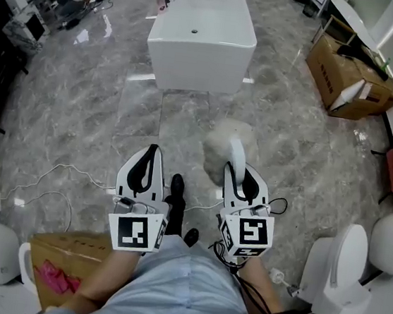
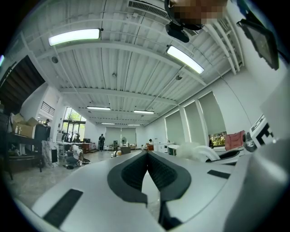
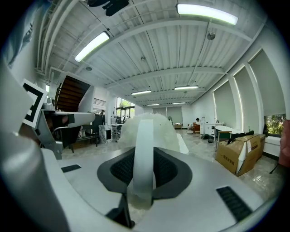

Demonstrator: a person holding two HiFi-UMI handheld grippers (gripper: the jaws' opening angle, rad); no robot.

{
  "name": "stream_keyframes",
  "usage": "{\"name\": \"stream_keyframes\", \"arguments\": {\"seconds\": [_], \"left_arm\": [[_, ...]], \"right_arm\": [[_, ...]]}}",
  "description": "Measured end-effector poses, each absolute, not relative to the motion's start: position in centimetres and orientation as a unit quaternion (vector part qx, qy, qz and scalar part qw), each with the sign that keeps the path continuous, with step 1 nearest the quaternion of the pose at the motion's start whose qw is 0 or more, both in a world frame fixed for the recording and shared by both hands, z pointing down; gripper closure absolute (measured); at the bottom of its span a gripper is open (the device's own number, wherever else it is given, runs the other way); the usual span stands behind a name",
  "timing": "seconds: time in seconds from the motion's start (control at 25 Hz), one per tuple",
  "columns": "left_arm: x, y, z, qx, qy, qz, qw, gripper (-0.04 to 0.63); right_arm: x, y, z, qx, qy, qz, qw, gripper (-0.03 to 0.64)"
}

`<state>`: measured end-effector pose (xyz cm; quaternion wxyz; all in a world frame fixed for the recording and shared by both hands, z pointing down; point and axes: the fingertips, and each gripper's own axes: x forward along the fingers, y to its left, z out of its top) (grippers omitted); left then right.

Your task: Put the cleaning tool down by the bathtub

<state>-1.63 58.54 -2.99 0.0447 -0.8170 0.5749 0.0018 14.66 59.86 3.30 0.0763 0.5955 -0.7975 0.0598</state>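
The person is wearing a light-blue shirt [image 1: 180, 289] and, apparently, black shoes [image 1: 178, 187]. The white left gripper [image 1: 153, 149] and right gripper [image 1: 237, 170] are carrying black-and-white marker cubes [image 1: 135, 231].

A glossy grey marble-tiled floor [image 1: 65, 122] is lit by long fluorescent ceiling strips [image 2: 74, 36]. An open brown cardboard box [image 1: 348, 79] is seen at the floor's far right edge, white ceramic toilets [image 1: 342, 270] at its near right corner. Tall blind-covered windows [image 2: 213, 113] are ranged along one wall.
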Motion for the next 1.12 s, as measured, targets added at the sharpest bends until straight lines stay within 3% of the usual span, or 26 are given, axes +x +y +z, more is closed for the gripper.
{"name": "stream_keyframes", "arguments": {"seconds": [0.52, 1.12], "left_arm": [[-5.9, 42.0, 1.4, -0.81, 0.586, -0.021, -0.007, 0.578], [-8.4, 26.2, -3.3, -0.82, 0.572, 0.013, 0.024, 0.58]], "right_arm": [[11.8, 43.3, 7.3, 0.581, -0.8, 0.095, 0.113, 0.522], [10.9, 28.2, 1.1, 0.609, -0.787, 0.054, 0.083, 0.522]]}}
